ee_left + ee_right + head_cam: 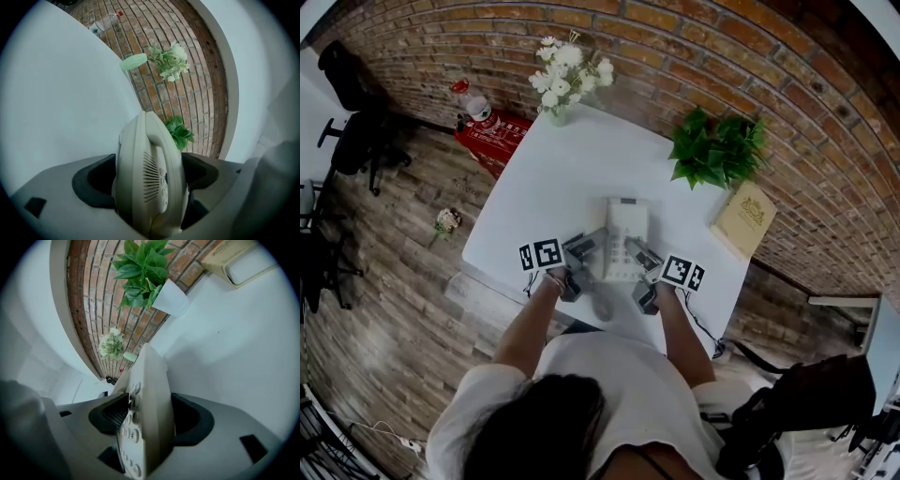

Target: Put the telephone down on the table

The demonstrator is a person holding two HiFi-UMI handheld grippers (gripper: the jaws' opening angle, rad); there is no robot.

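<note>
Close to the white counter's [572, 173] near edge, the left hand-held gripper [587, 247] and right hand-held gripper [638, 252] each clamp one side of the cream telephone [624, 232]. A flower vase [565, 77], a potted plant [717, 148] and a book [744, 217] line the counter's far corners and right edge, with a brick wall [675, 52] behind them and a wood floor [394, 234] to the left.

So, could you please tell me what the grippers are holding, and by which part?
Both hold the telephone: the left gripper is shut on its handset side, the right gripper on its keypad side, at the near end.
</note>
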